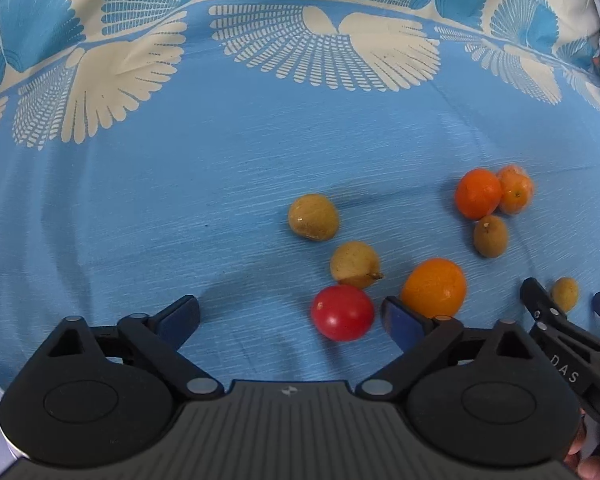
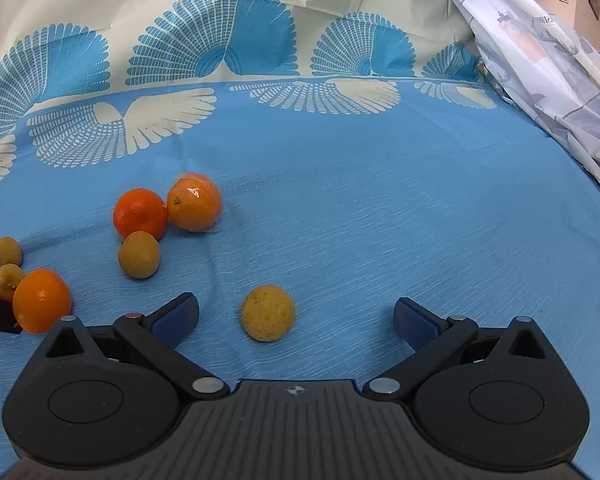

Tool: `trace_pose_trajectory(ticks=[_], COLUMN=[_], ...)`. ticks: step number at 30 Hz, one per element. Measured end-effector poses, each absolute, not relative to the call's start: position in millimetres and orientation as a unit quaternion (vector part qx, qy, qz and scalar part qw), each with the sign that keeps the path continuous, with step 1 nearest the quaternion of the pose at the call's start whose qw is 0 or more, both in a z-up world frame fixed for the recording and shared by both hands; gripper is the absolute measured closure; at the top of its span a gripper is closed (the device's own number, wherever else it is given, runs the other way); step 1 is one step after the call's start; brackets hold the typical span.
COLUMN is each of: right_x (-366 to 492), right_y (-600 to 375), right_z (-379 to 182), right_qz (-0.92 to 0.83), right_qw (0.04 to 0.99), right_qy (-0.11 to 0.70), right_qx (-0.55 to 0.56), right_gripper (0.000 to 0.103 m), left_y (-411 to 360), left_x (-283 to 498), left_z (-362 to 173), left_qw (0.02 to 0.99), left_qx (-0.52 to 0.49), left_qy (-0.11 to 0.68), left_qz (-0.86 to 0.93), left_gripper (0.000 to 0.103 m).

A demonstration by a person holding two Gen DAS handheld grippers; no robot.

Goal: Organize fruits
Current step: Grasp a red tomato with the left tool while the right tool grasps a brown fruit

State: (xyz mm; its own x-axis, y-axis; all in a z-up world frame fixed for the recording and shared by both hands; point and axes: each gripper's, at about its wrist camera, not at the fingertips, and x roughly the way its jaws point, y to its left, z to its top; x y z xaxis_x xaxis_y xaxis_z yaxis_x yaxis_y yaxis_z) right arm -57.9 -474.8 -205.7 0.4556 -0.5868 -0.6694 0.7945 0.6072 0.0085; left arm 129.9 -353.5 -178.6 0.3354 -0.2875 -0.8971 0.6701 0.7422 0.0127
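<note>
- I'm holding my left gripper [image 1: 292, 322] spread wide, gripping nothing; the red tomato [image 1: 342, 312] is lying between its fingers, toward the right one.
- I'm holding my right gripper [image 2: 296, 316] wide too, empty, with a yellow-brown fruit [image 2: 268, 313] sitting between the fingers.
- Risk I'm watching: these are round and loose on the blue cloth [image 1: 180, 200], so an off-centre squeeze could be squirting them away.
- The near orange [image 1: 434, 288] is crowding my left gripper's right finger at 1 o'clock; I could be nudging it.
- I'm counting: one tomato, three orange fruits, four yellow-brown ones.
</note>
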Motion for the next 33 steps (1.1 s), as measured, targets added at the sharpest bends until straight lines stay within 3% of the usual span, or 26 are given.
trace_pose_trajectory(ticks=[2,4,5,6,7,9,10,22,33], right_x=[-58,-58,-59,-60,-62,-64,-63,-86,-152], right_y=[-475,-474,-474,-473,-470,-463,-461,-449,-309], right_z=[-206,-205,-204,-202,-199,-194,-193,-168,-62], right_qz=[-0.413,-0.412,-0.410,-0.406,-0.405,-0.389,-0.380,-0.404,-0.243], right_qw=[0.838,0.838,0.838,0.840,0.842,0.853,0.857,0.860,0.915], right_qy=[0.319,0.320,0.322,0.320,0.316,0.309,0.309,0.275,0.260], right_qx=[0.162,0.161,0.163,0.166,0.166,0.162,0.159,0.145,0.189], right_gripper=[0.001,0.001,0.002,0.010,0.019,0.069,0.077,0.077,0.076], left_y=[-355,-355,-354,-355,-356,-355,-354,-277,-108], left_x=[129,126,122,119,116,108,104,73,11], left_z=[-179,-178,-173,-169,-166,-158,-156,-80,-12], left_qw=[0.795,0.797,0.798,0.794,0.789,0.796,0.798,0.823,0.842], left_qx=[0.199,0.202,0.198,0.194,0.193,0.194,0.196,0.172,0.139], left_qy=[0.488,0.481,0.474,0.471,0.471,0.455,0.448,0.447,0.473], left_qz=[-0.301,-0.305,-0.316,-0.332,-0.343,-0.350,-0.353,-0.305,-0.219], left_gripper=[0.009,0.022,0.043,0.071,0.069,0.069,0.070,0.069,0.069])
